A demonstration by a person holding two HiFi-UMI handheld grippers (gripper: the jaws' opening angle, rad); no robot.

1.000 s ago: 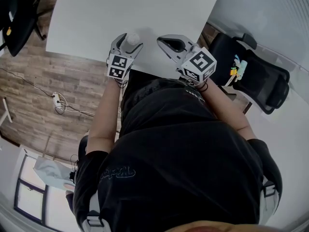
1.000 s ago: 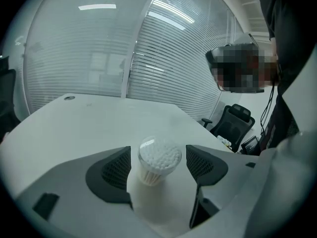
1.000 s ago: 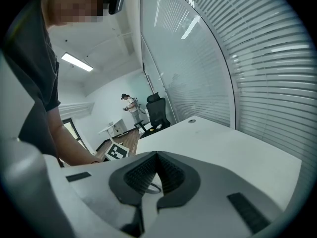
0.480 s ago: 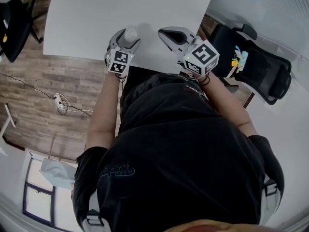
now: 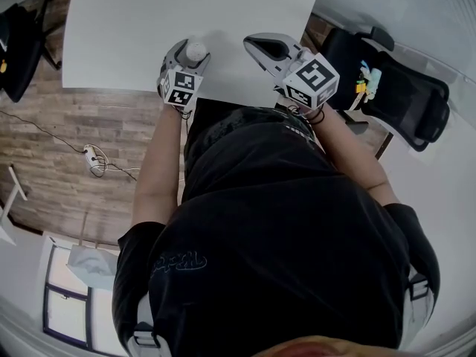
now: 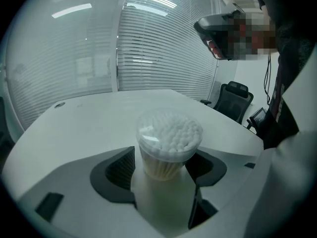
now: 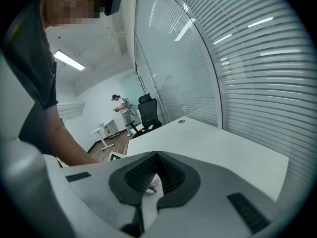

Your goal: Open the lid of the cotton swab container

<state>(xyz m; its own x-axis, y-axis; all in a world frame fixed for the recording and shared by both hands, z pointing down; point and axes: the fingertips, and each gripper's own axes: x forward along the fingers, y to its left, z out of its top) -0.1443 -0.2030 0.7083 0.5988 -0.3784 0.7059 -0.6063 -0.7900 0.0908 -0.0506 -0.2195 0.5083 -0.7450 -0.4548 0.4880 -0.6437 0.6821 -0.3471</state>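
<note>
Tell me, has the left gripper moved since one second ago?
Yes. Against the table's near edge, the left gripper now lies further over the top and looks smaller, so it sank toward the table, its fingers holding the cotton swab container.

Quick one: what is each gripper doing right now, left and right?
Left gripper: closed on the cotton swab container.
Right gripper: closed, nothing between its jaws.

the right tongs (image 7: pixel 156 156) have their dark ribbed jaws pressed together at the tips, with nothing gripped between them. beyond them lies a white worktop (image 7: pixel 218 145), backed by slatted blinds (image 7: pixel 262 68). far off stand a black office chair (image 7: pixel 148 114) and a person (image 7: pixel 122 108). a bare arm (image 7: pixel 64 140) crosses the left side.
</note>
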